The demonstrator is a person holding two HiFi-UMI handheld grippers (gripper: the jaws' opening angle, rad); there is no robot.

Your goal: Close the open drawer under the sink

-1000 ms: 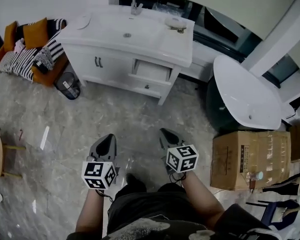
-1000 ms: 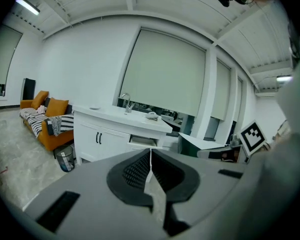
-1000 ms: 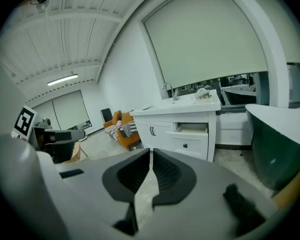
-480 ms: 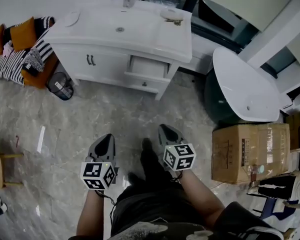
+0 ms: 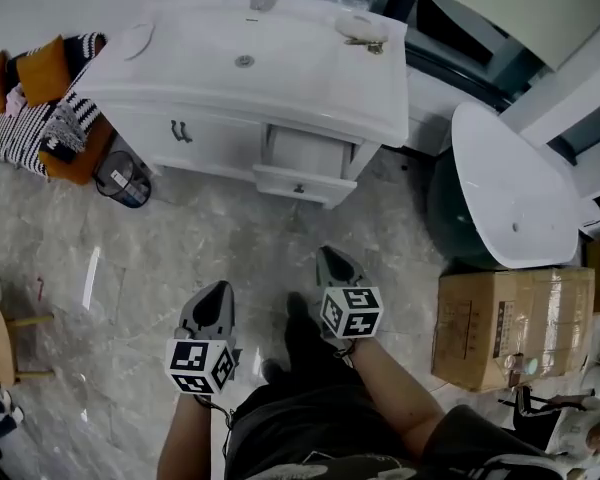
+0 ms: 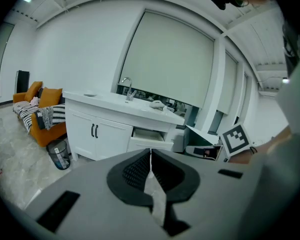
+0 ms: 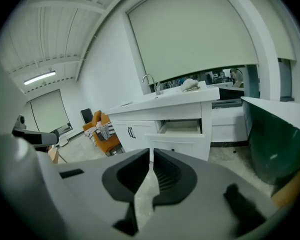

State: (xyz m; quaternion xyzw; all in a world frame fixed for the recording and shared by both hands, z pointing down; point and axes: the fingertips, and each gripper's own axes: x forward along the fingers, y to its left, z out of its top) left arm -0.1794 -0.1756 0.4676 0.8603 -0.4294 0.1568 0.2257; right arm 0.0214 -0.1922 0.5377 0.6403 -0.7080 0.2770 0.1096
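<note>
Pointing at the cabinet, the left gripper (image 5: pixel 220 288) and right gripper (image 5: pixel 326 255) are held pressed together, empty. The open drawer (image 5: pixel 298 185) is seen under the countertop's (image 5: pixel 280 78) right edge, well apart. Approach is judged in hand; next, its front must be reached and pushed.

From the head we look steeply down on the floor (image 5: pixel 180 238). The vanity (image 5: pixel 250 68) lies at the frame's top, and the left gripper (image 5: pixel 218 293) and right gripper (image 5: pixel 328 263) sit below the middle. Each gripper view looks low and slightly downward along its own jaws at the vanity's front, from well back. The right one stands further right. All three share the vanity, its drawer (image 5: pixel 298 168) and the sofa (image 5: pixel 40 78).
</note>
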